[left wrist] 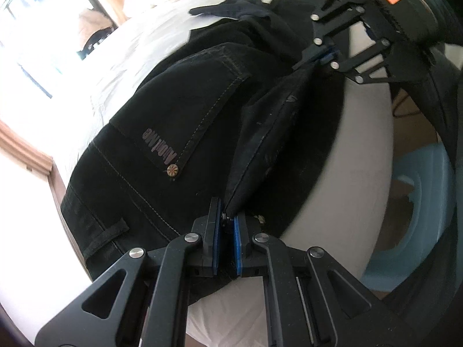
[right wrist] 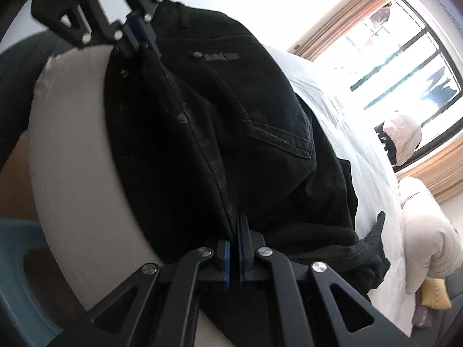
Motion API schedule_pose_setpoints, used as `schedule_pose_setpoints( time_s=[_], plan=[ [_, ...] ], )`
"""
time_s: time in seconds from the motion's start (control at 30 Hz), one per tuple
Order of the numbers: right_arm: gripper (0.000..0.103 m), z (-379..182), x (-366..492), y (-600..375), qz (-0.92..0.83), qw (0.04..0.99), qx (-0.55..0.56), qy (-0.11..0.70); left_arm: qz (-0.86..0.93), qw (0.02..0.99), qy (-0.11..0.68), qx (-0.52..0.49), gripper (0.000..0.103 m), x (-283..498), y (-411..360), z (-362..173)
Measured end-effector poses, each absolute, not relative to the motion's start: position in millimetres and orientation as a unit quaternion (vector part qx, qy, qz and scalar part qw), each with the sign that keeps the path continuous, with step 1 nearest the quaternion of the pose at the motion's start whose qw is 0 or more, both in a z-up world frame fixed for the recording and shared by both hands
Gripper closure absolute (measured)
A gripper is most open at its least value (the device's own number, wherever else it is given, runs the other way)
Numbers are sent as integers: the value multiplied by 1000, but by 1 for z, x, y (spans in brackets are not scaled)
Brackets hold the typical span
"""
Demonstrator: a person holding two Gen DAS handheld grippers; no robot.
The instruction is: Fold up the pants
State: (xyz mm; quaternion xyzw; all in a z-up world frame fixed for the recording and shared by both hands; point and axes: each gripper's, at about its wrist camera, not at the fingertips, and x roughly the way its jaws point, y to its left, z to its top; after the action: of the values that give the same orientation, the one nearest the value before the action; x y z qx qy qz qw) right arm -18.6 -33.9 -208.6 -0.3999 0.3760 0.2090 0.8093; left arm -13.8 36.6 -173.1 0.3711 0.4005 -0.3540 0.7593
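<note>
Black jeans [left wrist: 173, 110] lie on a white bed [left wrist: 150, 37], back pocket with a rivet and a logo facing up; they also show in the right wrist view [right wrist: 237, 121]. My left gripper [left wrist: 227, 222] is shut on a lifted edge of the jeans near the waist. My right gripper [right wrist: 235, 231] is shut on the other end of the same edge; it shows in the left wrist view at the upper right [left wrist: 321, 56]. The left gripper shows in the right wrist view at the top left [right wrist: 139, 40]. The held edge is stretched taut between them.
The bed's rounded white edge [left wrist: 356, 156] is close on the right, with a light blue plastic stool [left wrist: 416, 219] on the floor beyond. A white pillow [right wrist: 428, 231] and a yellow cushion [right wrist: 435, 292] lie at the bed's far end. A window [right wrist: 405, 66] with curtains is behind.
</note>
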Motion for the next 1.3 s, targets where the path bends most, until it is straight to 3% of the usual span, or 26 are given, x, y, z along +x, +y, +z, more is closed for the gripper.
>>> schedule_pose_setpoints(
  time_s=[1.0, 1.3],
  plan=[
    [98, -210, -47, -33, 213, 800, -418, 375, -372, 743, 398, 389, 96, -35, 38, -182],
    [94, -215, -50, -30, 201, 800, -436, 359, -358, 746, 414, 379, 90, -27, 42, -183]
  ],
)
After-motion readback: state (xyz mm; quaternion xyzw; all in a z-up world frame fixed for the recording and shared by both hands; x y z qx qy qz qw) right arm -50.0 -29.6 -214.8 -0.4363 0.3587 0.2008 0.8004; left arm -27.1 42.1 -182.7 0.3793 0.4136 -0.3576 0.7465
